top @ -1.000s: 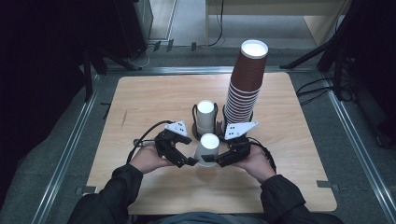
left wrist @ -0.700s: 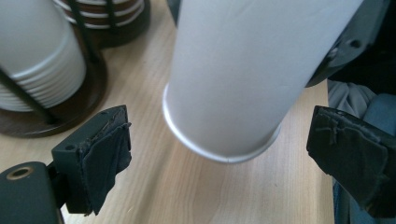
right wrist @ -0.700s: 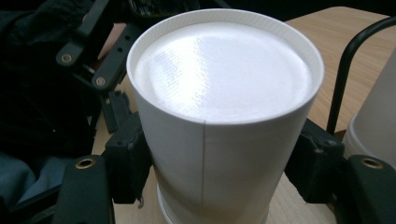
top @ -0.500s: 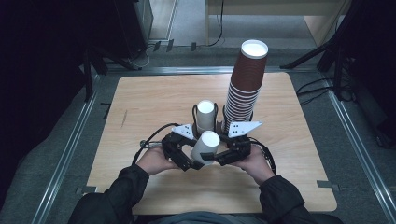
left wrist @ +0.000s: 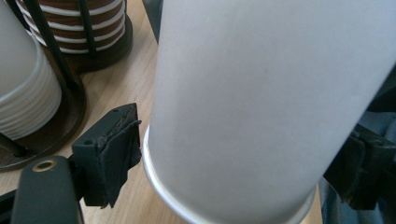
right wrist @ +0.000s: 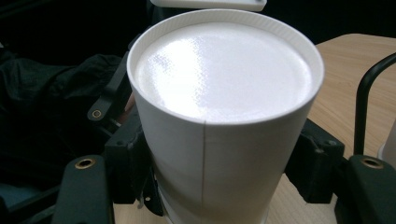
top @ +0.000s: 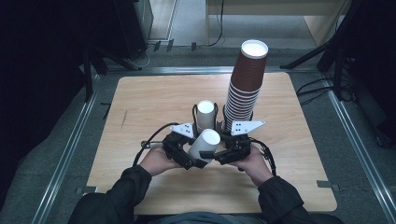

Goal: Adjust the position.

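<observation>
Both grippers, left gripper [top: 187, 156] and right gripper [top: 228, 153], pinch one upturned white paper cup [top: 204, 145] between them, tilted. It's free of the short white stack [top: 205, 114]; my guess, separating or placing remains.

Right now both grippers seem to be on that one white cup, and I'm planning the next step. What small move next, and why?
Probably ease the two grippers slightly apart. The left gripper and right gripper both clamp the upside-down white cup, which looks like nested cups; a second rim shows at its bottom.
</observation>
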A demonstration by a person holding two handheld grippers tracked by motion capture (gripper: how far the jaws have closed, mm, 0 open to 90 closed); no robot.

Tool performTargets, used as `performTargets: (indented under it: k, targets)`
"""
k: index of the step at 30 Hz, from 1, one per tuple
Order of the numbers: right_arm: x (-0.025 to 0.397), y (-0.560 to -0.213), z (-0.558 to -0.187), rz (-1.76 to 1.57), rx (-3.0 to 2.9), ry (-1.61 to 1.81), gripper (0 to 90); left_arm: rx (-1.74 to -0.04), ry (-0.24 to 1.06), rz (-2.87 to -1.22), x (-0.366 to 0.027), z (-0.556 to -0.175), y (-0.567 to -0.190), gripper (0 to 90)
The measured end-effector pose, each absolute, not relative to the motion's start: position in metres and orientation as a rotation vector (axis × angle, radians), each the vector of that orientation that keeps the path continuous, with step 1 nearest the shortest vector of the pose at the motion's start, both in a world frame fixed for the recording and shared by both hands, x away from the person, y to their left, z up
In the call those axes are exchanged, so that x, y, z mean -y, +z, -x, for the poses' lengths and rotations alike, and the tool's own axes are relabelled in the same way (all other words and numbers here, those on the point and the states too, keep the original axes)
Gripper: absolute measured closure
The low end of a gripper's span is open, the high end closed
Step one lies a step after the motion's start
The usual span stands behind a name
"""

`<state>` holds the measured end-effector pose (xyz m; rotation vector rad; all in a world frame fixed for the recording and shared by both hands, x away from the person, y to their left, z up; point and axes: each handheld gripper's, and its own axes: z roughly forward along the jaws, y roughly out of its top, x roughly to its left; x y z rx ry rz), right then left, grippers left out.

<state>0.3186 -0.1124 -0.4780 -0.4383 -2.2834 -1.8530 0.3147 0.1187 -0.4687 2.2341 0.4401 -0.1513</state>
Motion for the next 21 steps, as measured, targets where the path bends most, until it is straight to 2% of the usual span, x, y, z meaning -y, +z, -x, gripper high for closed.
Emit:
performTargets:
  k: [3, 4, 9, 13, 16, 21]
  targets:
    - [0.1122, -0.4782, -0.3184, 0.439, 2.288, -1.851, 31.6, -0.437, -0.155, -2.233, -0.1187, -0.3144, -0.4685, 16.7]
    - [0.1119, -0.4783, -0.3181, 0.440, 2.294, -1.850, 31.6, -0.431, -0.166, -2.225, -0.1189, -0.3138, -0.4682, 20.8]
    - [0.1129, -0.4774, -0.3185, 0.447, 2.313, -1.848, 33.2, -0.435, -0.164, -2.226, -0.1211, -0.3159, -0.4673, 27.7]
    - [0.1137, -0.4766, -0.3188, 0.452, 2.315, -1.850, 33.0, -0.439, -0.165, -2.220, -0.1210, -0.3160, -0.4672, 30.0]
    - [0.1121, -0.4736, -0.3170, 0.455, 2.367, -1.816, 25.4, -0.440, -0.168, -2.226, -0.1221, -0.3165, -0.4674, 30.0]
    - [0.1126, -0.4706, -0.3165, 0.468, 2.396, -1.811, 22.2, -0.436, -0.177, -2.230, -0.1246, -0.3176, -0.4670, 30.0]
